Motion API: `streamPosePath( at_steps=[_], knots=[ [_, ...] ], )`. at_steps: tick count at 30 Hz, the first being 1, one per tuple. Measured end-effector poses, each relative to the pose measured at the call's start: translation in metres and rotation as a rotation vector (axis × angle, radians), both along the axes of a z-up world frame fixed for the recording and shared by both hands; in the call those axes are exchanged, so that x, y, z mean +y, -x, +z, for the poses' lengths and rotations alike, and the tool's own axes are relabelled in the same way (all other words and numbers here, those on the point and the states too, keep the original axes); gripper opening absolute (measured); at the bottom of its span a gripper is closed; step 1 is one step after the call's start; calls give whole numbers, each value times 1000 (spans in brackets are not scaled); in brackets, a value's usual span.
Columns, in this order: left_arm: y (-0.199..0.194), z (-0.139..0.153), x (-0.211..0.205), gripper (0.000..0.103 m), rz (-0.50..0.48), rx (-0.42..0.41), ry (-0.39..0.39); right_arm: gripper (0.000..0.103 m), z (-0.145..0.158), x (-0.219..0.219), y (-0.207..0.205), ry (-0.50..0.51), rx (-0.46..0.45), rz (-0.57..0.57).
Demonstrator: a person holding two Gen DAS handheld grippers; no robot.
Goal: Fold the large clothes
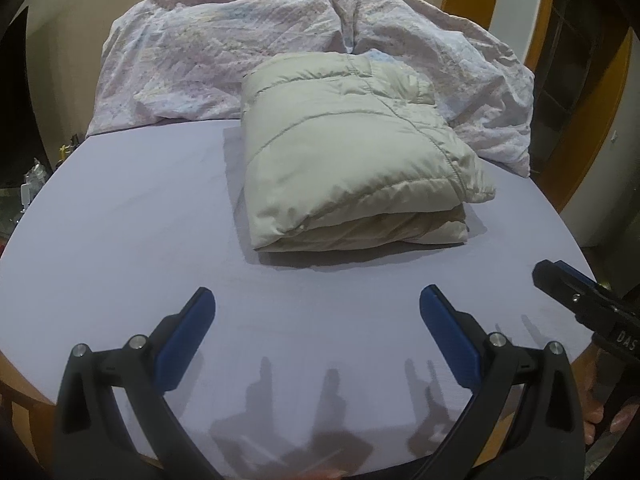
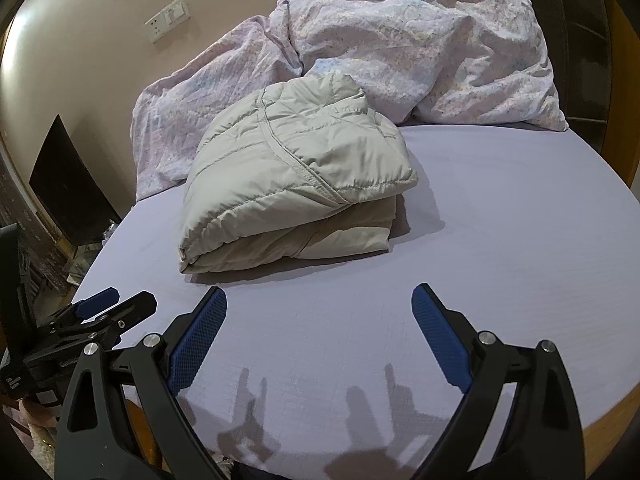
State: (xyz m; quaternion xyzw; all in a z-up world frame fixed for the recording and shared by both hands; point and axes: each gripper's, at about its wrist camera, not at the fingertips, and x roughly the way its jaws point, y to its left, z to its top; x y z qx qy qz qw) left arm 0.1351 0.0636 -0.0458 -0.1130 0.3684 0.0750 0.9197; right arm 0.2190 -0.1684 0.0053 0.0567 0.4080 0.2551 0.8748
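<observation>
One pale padded jacket (image 1: pixel 352 152) lies folded into a thick square bundle in the middle of the bed (image 1: pixel 120 240), its far edge just beside one crumpled floral quilt (image 1: pixel 208 52) heaped along the head. The fold looks finished, so the sound thing now is to leave the bundle alone, or at most press the puffy top layer flat so it does not spring open. Two tools are near the bed's near edge: the left hand-held gripper (image 1: pixel 317 312) and the right hand-held gripper (image 2: pixel 319 308), both spread wide and holding nothing.
</observation>
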Motion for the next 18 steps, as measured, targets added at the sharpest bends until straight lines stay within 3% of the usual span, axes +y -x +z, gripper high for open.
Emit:
streamPosePath(
  at_steps=[6,18],
  knots=[
    [0,1,-2,101,-29,-11,39,96,-1,-1,-1,-1,2,2],
    [1,2,-2,101,-25,-13,29,96,0,-2,-1,-1,1,1]
  ],
)
